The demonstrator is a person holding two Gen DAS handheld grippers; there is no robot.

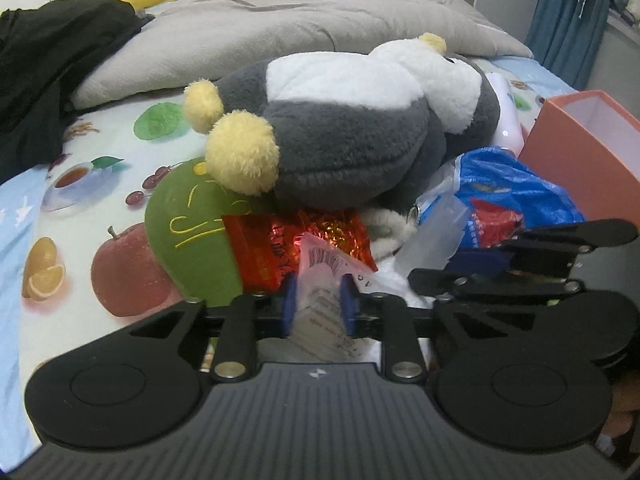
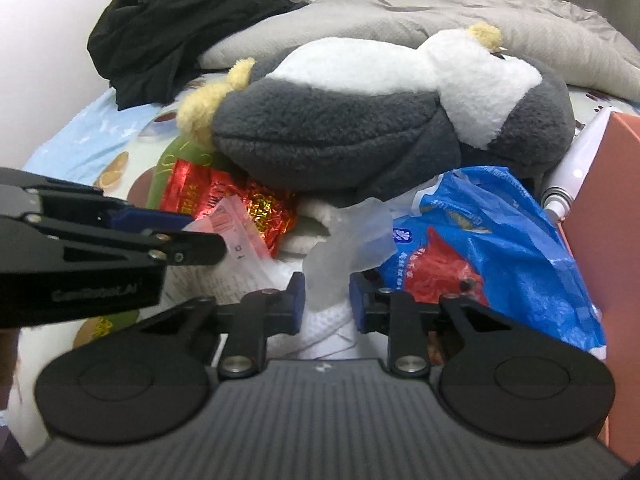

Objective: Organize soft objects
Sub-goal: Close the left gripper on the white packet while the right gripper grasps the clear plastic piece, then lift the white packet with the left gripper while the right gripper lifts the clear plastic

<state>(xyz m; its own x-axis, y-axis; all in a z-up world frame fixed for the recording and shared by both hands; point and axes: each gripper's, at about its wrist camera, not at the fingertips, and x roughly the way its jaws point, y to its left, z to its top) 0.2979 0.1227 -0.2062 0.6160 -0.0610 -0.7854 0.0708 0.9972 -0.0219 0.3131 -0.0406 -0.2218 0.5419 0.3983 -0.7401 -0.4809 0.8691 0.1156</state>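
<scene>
- The grey and white plush toy (image 1: 352, 128) lies on its side on top of the heap on the bed, long axis running across the bed: yellow feet toward the left of both views, head with its yellow tuft toward the right and a little farther back.
- Under its foot end sits a green plush (image 1: 192, 236) with yellow stitching, touching a crinkled red foil packet (image 1: 280, 248).
- A thin whitish plastic bag with print (image 1: 320, 280) sticks out from below the red packet toward the camera.
- The left gripper (image 1: 319, 302) is closed on that bag; both blue pads press its sides.
- To the right of it, a blue plastic bag (image 2: 500, 232) with a red patch lies crumpled below the plush toy's head end.
- A clear, frosted strip of plastic (image 2: 344, 248) hangs from the blue bag's near edge, and the right gripper (image 2: 327, 300) has its blue pads closed against it, pinching it.
- The two grippers work side by side, near each other, both angled downward into the heap.
- An orange box (image 1: 588, 160), open at the top, stands just right of the blue bag.
- Behind lie a grey duvet (image 1: 320, 12), a black garment (image 1: 52, 64) at the left, and a fruit-print sheet (image 1: 80, 200) under everything.
</scene>
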